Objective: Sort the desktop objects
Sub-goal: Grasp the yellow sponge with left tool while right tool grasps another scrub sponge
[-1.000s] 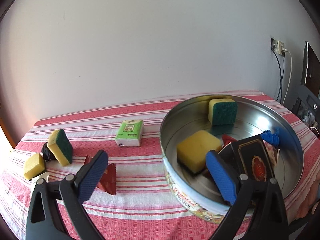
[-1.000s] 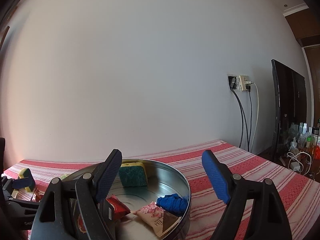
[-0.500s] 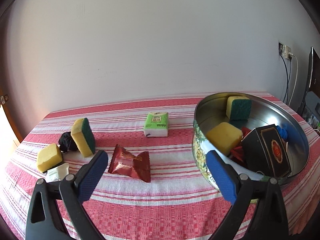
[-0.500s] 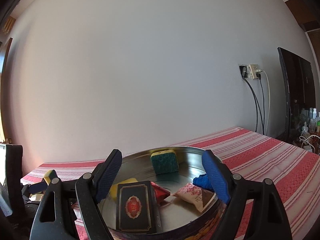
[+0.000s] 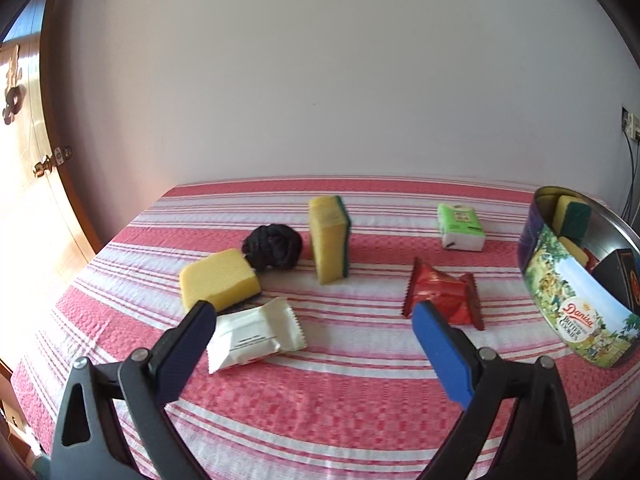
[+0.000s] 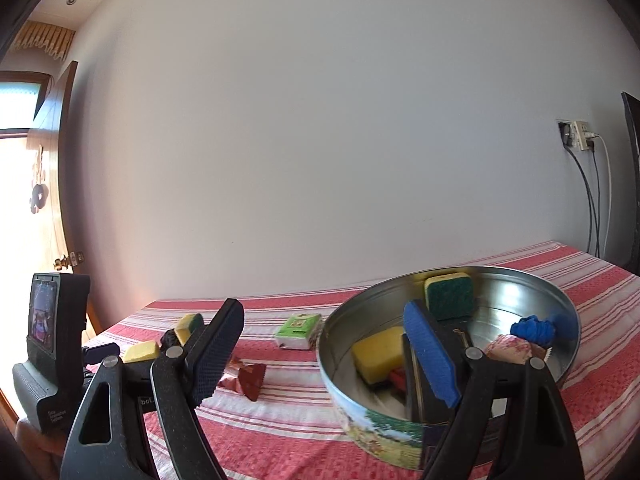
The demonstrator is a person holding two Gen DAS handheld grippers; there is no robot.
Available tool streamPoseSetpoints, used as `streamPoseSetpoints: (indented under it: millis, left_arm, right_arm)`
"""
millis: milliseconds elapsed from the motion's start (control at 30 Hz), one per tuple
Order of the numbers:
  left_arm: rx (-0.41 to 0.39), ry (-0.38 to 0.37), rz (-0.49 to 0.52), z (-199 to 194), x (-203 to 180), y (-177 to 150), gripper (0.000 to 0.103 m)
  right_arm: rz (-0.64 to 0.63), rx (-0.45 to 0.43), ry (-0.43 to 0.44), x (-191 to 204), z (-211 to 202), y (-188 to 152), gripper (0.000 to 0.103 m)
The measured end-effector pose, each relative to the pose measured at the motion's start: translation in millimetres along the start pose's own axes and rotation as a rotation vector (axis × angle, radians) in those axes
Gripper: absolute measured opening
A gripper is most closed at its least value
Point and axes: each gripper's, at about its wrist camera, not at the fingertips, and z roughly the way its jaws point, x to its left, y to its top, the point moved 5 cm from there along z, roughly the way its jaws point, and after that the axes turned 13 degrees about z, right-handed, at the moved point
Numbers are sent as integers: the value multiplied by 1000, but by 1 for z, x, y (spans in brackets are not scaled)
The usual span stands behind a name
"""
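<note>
Between our left gripper (image 5: 316, 332) fingers sits the white packet (image 5: 254, 334) on the bench (image 5: 360, 408), fingers released, nothing gripped. Right gripper (image 6: 328, 350) hangs released too, cookie tin (image 6: 400, 424) just past its fingers.

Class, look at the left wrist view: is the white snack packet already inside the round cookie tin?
No, the white snack packet lies on the striped tablecloth, well left of the cookie tin.
</note>
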Motion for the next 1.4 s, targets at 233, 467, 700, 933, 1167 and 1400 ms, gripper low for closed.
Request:
streamPoseSetpoints:
  millis: [233,467,700,933,1167,1400]
  left_arm:
    - [36,11,-32,19,73,-3,100]
    - [122,-88,64,68,93,-1,100]
    - [179,-125,140,114,80,1,100]
    - [241,-201,81,129,79,-4,67]
    - [224,-204,-1,130,90,-2,55]
    - [83,-101,-55,106,115,7,55]
  right_arm:
    - [-51,130,87,41,14,-23,84]
    - [-83,248,146,68,23,-43,84]
    - [-121,304,149,83,33,-56,84]
    - [-145,371,137,94,48,-64,84]
    - [-126,444,148,99,64,-74,84]
    - [-134,467,161,124,104,-62,84]
